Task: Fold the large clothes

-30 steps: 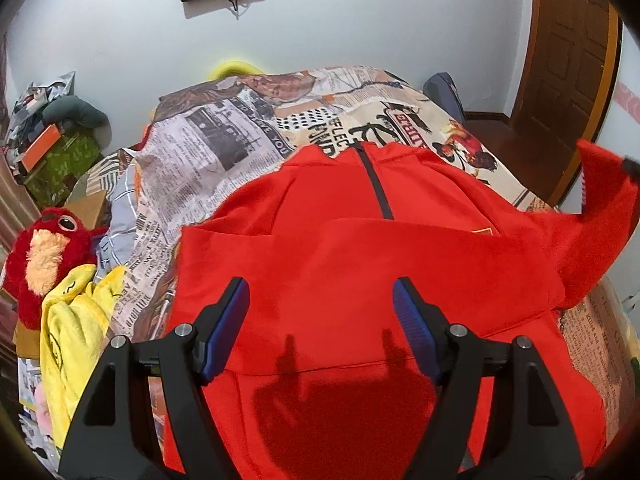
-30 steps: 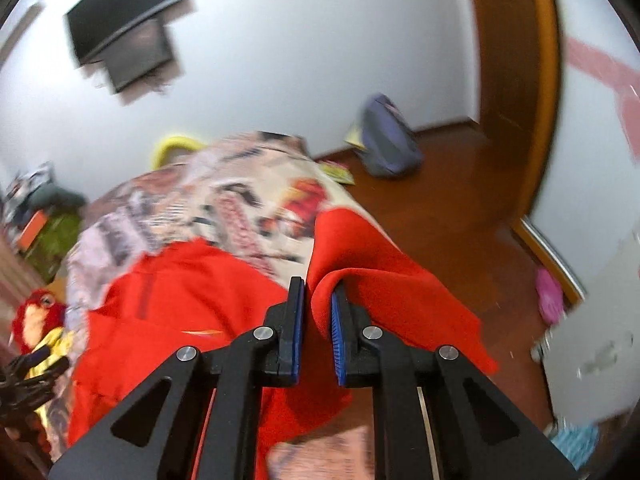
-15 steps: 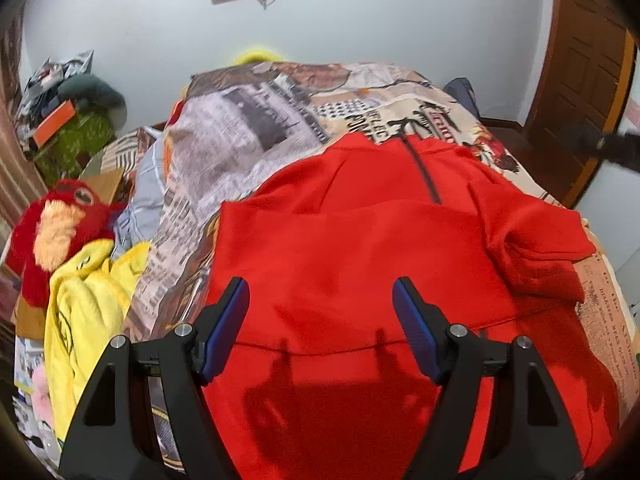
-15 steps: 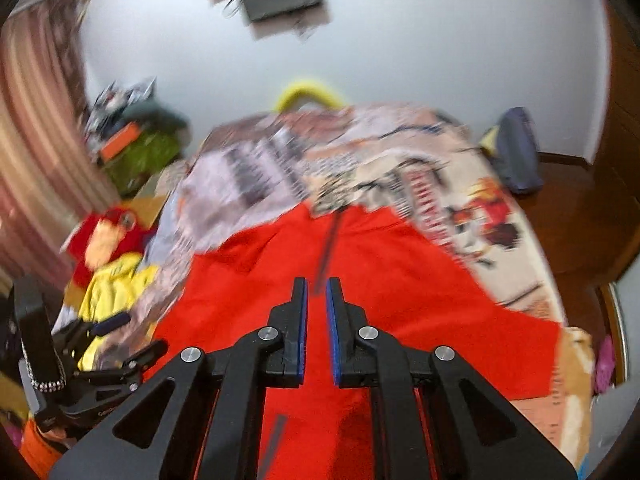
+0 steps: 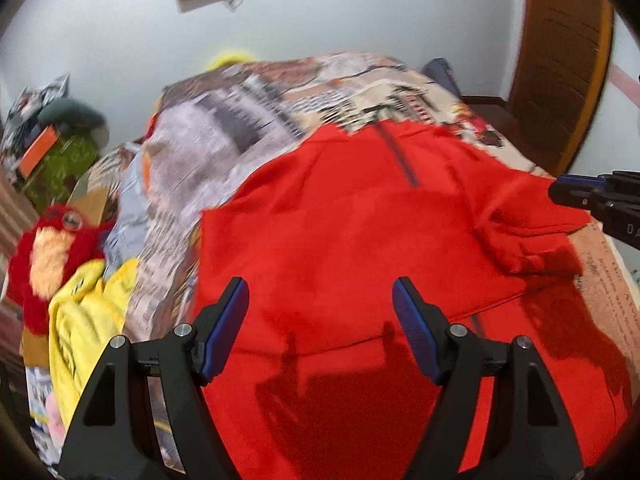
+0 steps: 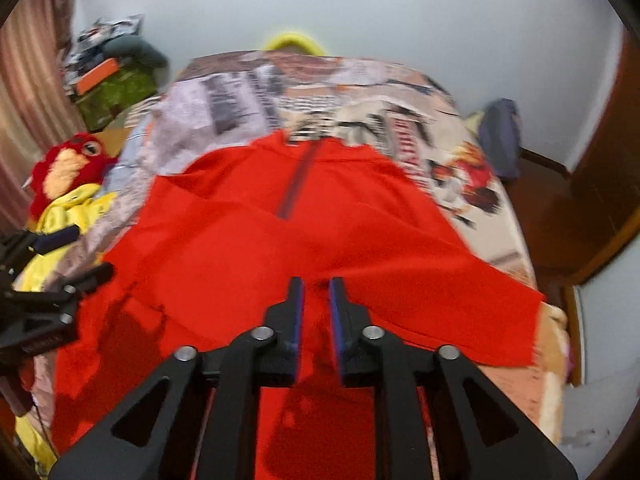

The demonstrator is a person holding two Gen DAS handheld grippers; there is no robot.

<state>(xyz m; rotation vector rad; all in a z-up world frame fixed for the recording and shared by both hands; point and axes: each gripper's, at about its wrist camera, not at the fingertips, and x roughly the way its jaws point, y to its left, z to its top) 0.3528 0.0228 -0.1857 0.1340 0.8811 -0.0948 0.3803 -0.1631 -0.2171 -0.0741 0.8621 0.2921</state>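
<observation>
Sleeve-folding step: red jacket (image 6: 304, 248) flat on the bed (image 6: 400, 128), right gripper (image 6: 316, 312) just parting, empty, left gripper (image 5: 320, 332) wide, empty; next, grasp the hem with 2 grippers.

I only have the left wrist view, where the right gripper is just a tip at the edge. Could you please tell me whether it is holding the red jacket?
Observer: No. In the right wrist view the right gripper has just been opening its jaws. A narrow gap shows, with no cloth pinched between them.
Operator: Thank you. Where does it hang?
Observer: Over the red jacket, at the edge of the folded-in sleeve.
Operator: Does the jacket's right side hang off the bed?
Observer: No, its right corner ends on the bed, inside the edge.
</observation>
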